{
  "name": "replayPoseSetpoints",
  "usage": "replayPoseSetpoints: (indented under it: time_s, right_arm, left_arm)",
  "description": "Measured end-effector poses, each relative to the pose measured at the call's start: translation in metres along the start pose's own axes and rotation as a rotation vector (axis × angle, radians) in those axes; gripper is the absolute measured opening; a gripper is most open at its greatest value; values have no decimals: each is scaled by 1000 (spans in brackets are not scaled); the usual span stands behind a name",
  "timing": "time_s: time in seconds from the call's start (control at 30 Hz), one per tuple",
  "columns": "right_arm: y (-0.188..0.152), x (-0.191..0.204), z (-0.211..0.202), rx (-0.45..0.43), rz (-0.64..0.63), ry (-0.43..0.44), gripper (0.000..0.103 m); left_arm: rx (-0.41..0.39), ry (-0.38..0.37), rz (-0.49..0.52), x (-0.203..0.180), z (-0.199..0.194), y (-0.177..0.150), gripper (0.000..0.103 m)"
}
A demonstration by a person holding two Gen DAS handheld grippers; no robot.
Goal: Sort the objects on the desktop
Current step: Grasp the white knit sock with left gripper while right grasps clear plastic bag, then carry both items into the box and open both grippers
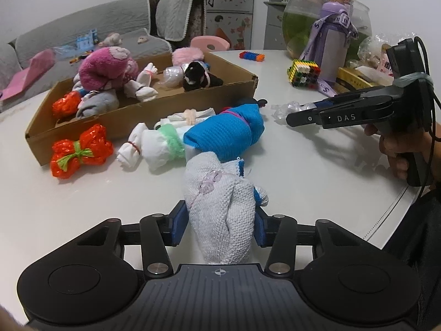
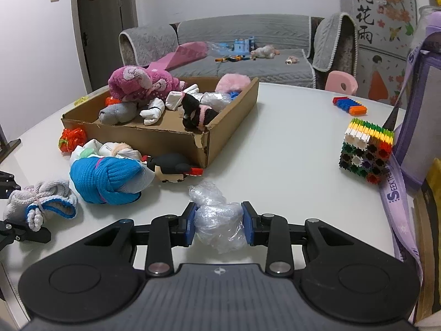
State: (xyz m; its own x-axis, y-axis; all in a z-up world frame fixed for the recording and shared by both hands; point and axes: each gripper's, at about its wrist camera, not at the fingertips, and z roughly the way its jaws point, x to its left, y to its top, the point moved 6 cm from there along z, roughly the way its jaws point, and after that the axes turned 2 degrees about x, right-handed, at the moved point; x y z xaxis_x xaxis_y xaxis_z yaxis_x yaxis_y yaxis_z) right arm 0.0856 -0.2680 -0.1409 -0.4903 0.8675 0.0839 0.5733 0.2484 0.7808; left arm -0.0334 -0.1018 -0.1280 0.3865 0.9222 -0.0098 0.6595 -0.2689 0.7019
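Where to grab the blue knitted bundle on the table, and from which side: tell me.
Grip the blue knitted bundle across its thick middle, probably coming from above. It lies on its side on the table, a figurine against one end and white bundles against the other, so only the top looks free. The cardboard box behind leaves little room.

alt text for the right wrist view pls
The right gripper is clamped on a crumpled clear plastic bag on a white table. Beyond lie a blue knit bundle, a cardboard box of soft toys, and a multicoloured block cube.
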Motion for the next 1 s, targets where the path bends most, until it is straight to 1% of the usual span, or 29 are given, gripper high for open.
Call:
replayPoseSetpoints:
  time_s: [0.07, 0.2, 0.5, 0.63, 0.77, 1.0]
  right_arm:
    - [0, 0, -1, 0, 1, 0, 30]
    - [-1, 0, -5, -11, 4, -2, 30]
    - [8, -5, -25, -96, 54, 6, 30]
    - [14, -12, -30, -133, 99, 9, 30]
    - [23, -19, -38, -169, 140, 26, 30]
    - [52, -22, -50, -230, 160, 57, 30]
  left_arm:
    - [4, 5, -10, 2, -4, -2, 53]
    - [-13, 14, -23, 8, -17, -5, 53]
    - [-46, 65, -53, 39, -51, -4, 53]
    - [-73, 92, -84, 61, -63, 9, 53]
    - [-99, 134, -84, 83, -73, 26, 53]
    - [-147, 172, -107, 119, -80, 65, 53]
